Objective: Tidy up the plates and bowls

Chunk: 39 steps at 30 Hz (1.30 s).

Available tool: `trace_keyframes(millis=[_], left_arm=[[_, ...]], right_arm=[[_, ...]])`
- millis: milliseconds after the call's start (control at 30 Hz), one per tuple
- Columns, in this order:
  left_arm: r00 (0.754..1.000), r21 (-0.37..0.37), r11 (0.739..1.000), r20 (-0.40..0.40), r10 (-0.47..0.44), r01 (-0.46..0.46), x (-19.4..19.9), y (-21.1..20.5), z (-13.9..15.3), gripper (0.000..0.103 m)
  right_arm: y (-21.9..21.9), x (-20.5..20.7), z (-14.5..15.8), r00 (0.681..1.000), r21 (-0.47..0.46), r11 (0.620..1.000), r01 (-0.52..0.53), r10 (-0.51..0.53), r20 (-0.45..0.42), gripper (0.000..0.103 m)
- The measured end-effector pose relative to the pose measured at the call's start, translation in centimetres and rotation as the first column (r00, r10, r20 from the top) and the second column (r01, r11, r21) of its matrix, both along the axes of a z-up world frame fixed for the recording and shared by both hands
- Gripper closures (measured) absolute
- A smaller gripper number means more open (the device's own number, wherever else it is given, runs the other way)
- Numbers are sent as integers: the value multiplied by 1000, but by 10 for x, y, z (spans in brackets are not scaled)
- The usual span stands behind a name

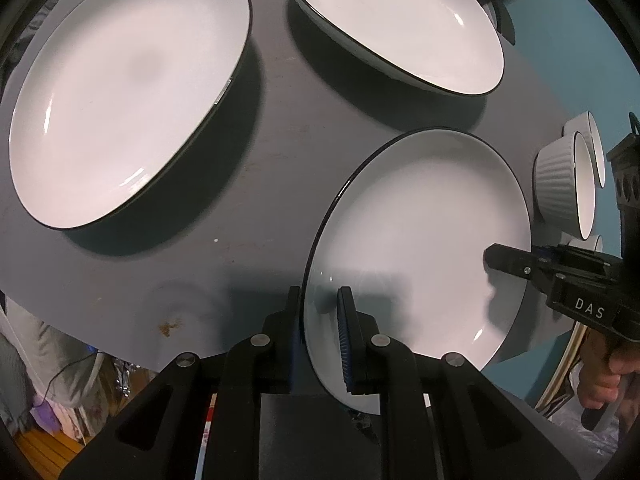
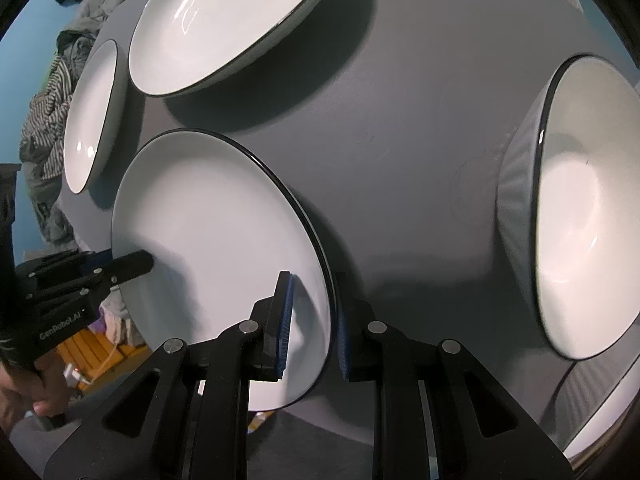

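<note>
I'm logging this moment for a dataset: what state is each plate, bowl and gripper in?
Near white black-rimmed plate: gripped at opposite rims by both grippers.
Left gripper: shut on its rim.
Right gripper: shut on its rim.
Far-left white plate: flat on grey table, untouched.
Far-right white plate: on table, untouched.
White ribbed bowls: on table, empty.

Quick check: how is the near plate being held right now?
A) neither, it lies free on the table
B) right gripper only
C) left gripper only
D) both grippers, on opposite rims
D: the left gripper and the right gripper each have jaws straddling a rim of the near plate, on opposite sides.
</note>
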<state>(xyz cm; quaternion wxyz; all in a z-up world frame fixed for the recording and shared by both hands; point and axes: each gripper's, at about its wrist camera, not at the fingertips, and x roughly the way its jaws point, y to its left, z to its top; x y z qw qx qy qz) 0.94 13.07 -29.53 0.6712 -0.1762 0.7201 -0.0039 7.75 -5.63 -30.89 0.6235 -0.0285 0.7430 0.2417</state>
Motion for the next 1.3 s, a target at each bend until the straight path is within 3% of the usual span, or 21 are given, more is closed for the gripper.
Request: trace_keyframes(millis=[567, 600, 1300], left_arm=[[999, -11, 1000, 32, -8, 8, 6, 18, 25, 87], [999, -10, 1000, 36, -6, 6, 6, 5, 24, 87], [994, 3, 1000, 109, 2, -2, 70, 34, 58, 87]], right_arm=[[-10, 12, 22, 999, 24, 1000, 16, -17, 33, 85], [-11, 13, 24, 999, 25, 999, 20, -21, 33, 85], [-10, 48, 60, 994, 49, 998, 32, -37, 107, 85]])
